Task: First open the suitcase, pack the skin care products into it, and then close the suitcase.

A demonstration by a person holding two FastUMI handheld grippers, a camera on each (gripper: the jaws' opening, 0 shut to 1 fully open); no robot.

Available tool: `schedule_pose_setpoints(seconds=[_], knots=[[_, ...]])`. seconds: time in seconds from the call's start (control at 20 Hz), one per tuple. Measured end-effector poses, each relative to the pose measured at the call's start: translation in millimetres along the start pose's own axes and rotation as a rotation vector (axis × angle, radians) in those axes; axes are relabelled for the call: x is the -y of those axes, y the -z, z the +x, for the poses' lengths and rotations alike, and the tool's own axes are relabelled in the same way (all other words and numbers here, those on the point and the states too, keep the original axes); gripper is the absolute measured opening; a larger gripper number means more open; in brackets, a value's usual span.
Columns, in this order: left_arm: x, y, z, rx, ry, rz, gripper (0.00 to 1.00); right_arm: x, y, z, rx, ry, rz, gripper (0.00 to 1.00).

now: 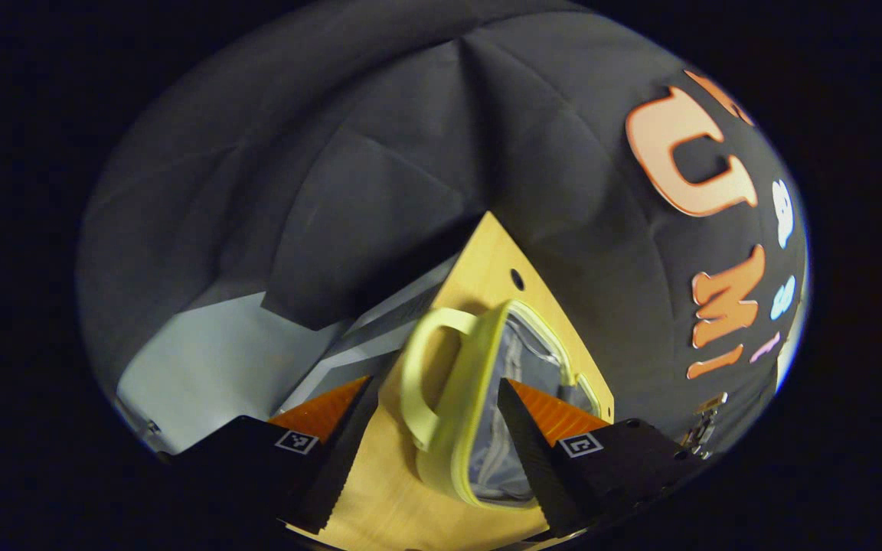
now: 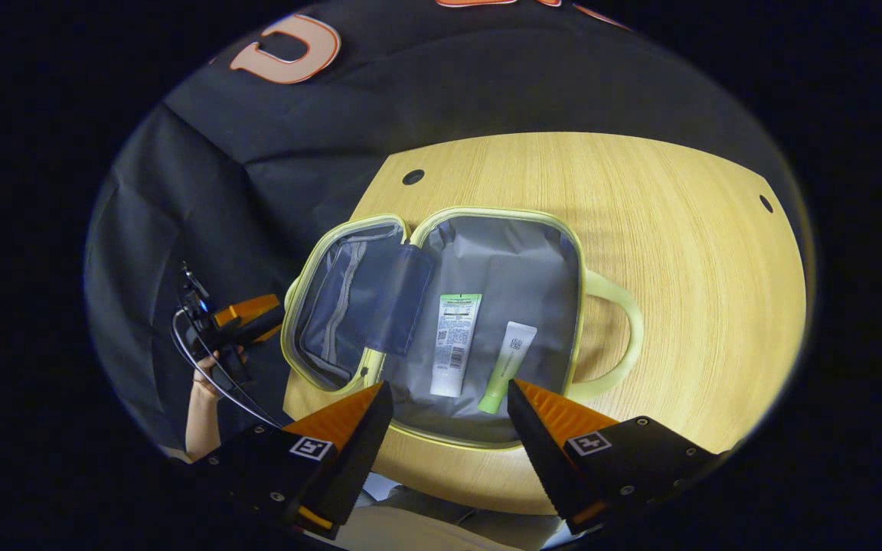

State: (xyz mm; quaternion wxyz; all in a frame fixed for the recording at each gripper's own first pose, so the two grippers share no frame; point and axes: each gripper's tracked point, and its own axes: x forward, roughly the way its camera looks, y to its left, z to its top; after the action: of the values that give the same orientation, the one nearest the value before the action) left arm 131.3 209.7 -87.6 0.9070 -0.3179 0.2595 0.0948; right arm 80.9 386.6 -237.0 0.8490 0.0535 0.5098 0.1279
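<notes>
A small yellow-green suitcase (image 2: 502,213) lies open on the wooden table (image 2: 678,229). In its right half rest a white tube with a green band (image 2: 455,344) and a smaller white tube with a green cap (image 2: 508,366). My right gripper (image 2: 449,428) hovers open above the near rim, nothing between its fingers. My left gripper (image 2: 234,317) is held just off the case's left half, which has a pocket. In the left gripper view, the left gripper (image 1: 433,451) stands open, and the suitcase (image 1: 460,428) rim and its handle (image 1: 422,375) appear between the fingers; whether they touch, I cannot tell.
The case's other handle (image 2: 628,329) sticks out to the right over bare table. Small holes (image 2: 413,177) mark the tabletop near its far edge. A hand (image 2: 200,390) holds the left gripper beyond the table's left edge. A pale grey surface (image 1: 211,360) lies below the table (image 1: 487,260).
</notes>
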Motion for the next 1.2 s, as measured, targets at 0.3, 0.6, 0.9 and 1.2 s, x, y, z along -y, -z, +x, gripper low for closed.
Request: schedule_pose_setpoints(seconds=[0.3,0.6,0.9,1.2], knots=[[-3,-4,30,-0.033,0.115,-0.122,0.97,21,-1,-9,-0.002,0.055,0.042,0.96],[-16,2,51,-0.033,0.033,-0.143,0.59,19,-10,-11,0.015,0.025,0.083,0.95],[19,-5,25,-0.019,-0.039,-0.11,0.06,30,-16,-17,0.062,0.033,0.046,0.96],[134,-33,-31,0.05,-0.093,0.189,0.03,42,-35,-51,0.162,0.024,0.025,0.96]])
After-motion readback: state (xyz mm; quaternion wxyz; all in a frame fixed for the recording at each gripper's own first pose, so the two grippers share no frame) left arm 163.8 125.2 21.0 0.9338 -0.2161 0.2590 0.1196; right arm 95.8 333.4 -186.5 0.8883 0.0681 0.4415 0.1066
